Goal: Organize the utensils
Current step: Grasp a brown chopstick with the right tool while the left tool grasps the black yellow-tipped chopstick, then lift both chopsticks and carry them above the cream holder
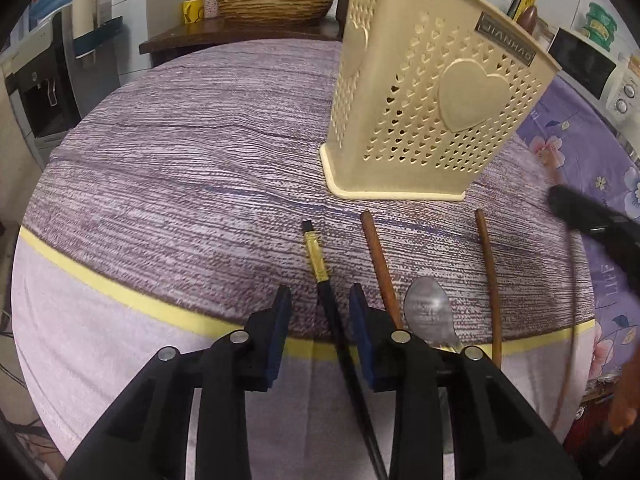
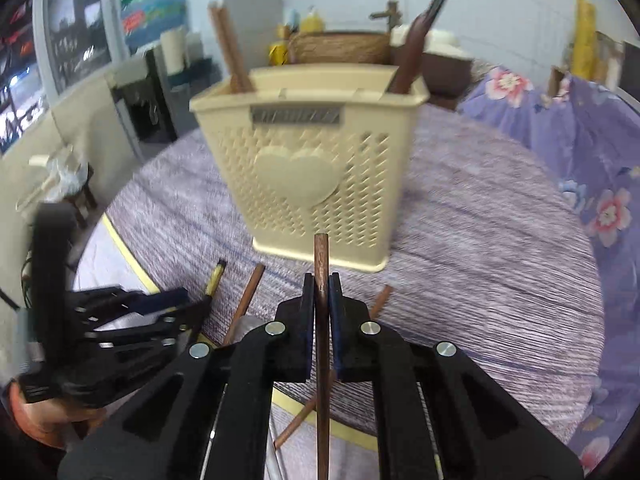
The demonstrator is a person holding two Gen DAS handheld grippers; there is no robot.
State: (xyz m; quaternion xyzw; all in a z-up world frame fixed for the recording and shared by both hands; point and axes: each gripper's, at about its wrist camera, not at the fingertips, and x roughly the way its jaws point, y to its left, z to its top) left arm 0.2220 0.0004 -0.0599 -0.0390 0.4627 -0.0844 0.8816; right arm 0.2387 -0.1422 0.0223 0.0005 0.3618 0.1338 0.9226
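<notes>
A beige perforated utensil holder [image 1: 424, 92] with heart reliefs stands on the purple table; it also shows in the right wrist view [image 2: 312, 168] with a brown chopstick [image 2: 230, 48] and a dark-handled utensil [image 2: 416, 44] in it. My left gripper [image 1: 320, 300] is open around a black chopstick with a gold band [image 1: 318, 264] lying on the table. Beside it lie two brown chopsticks [image 1: 380, 264] [image 1: 488, 264] and a metal spoon [image 1: 428, 312]. My right gripper [image 2: 321, 280] is shut on a brown chopstick [image 2: 321, 264], held above the table in front of the holder.
A woven basket [image 1: 276, 0] and small containers sit on a dark shelf behind the table. A floral purple cloth [image 2: 580, 168] covers the right side. A yellow stripe [image 1: 100, 280] crosses the tablecloth near the front edge. A water dispenser [image 1: 36, 80] stands at left.
</notes>
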